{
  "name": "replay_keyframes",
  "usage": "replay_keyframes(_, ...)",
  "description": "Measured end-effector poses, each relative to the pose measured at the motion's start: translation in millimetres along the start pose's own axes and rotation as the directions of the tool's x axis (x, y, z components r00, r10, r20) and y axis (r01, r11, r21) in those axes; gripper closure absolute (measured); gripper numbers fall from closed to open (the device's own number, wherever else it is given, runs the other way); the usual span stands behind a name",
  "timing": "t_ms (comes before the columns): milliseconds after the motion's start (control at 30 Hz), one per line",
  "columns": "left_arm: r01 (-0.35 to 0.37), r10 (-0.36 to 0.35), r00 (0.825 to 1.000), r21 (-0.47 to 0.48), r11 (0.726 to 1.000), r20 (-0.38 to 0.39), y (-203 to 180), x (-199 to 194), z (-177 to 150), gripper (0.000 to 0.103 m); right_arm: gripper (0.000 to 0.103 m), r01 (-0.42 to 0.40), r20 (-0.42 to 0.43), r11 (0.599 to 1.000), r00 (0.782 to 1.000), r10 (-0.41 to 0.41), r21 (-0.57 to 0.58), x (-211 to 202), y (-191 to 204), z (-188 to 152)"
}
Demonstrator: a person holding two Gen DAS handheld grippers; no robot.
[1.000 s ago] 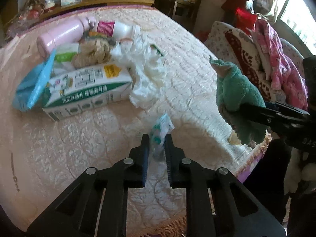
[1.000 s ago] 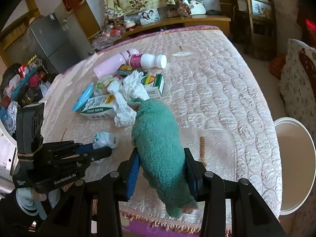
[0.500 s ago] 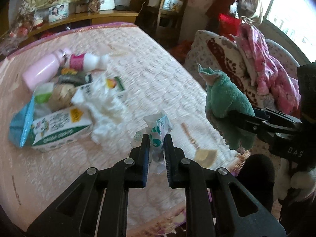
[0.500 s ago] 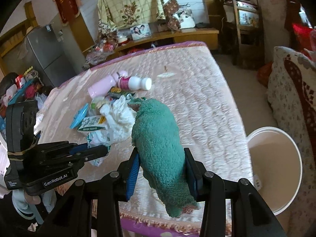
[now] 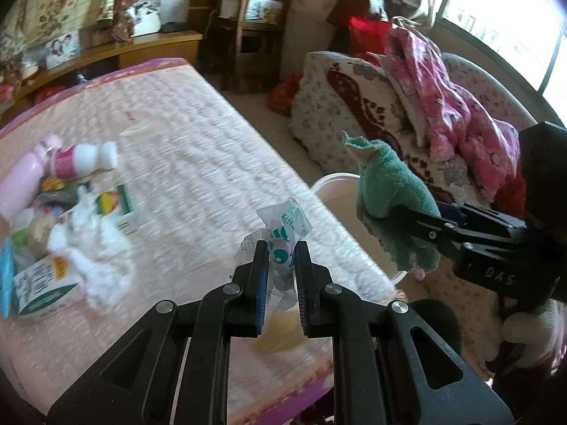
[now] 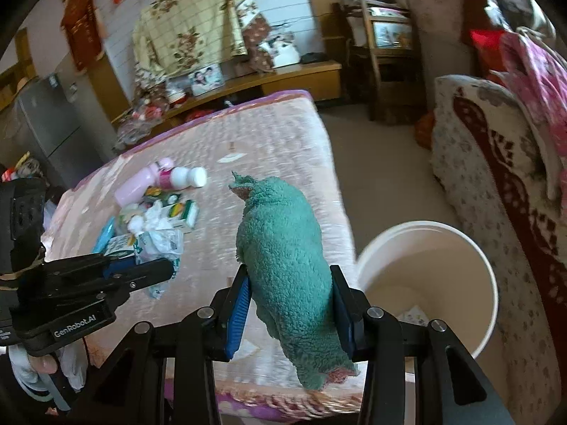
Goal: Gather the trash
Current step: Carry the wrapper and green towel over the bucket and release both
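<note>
Left tool (image 5: 280, 265) is clenched on a crumpled plastic wrapper (image 5: 283, 233), held up over the bed (image 5: 198, 163) near its edge. Right tool (image 6: 288, 304) is clamped around a green fuzzy cloth (image 6: 283, 248). The right wrist view shows the whole white bucket (image 6: 489, 283) on the floor just beside the bed (a scrap of paper sits at its bottom), while the left view only catches a sliver of rim behind the cloth. The left view gives the leftover pile better: pink bottle (image 5: 21, 184), tissue wad (image 5: 95, 248), green carton (image 5: 42, 287).

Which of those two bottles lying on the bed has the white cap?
The small white bottle with a pink label; the all-pink bottle beside it has none.
</note>
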State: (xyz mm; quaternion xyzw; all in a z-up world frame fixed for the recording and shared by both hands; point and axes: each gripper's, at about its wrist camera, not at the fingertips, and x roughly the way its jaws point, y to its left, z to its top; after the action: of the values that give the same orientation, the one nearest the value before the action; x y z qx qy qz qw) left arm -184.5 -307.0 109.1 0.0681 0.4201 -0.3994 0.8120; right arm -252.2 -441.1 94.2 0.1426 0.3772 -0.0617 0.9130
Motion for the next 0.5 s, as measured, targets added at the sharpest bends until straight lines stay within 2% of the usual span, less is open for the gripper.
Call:
replay_keyframes(267,0.086,-0.086,0.995,0.002,0.996,-0.046,-32,36,18,0.091,0.062,0.068,0.002,0.995,0.998,-0.069,0.071,-7,-46,-8)
replay_keyframes(500,0.128,-0.127,0.988,0.002,0.992,-0.091,-57,72,25,0.091,0.062,0.126,-0.033,0.982,0.992,-0.122,0.139,0,-88,-23)
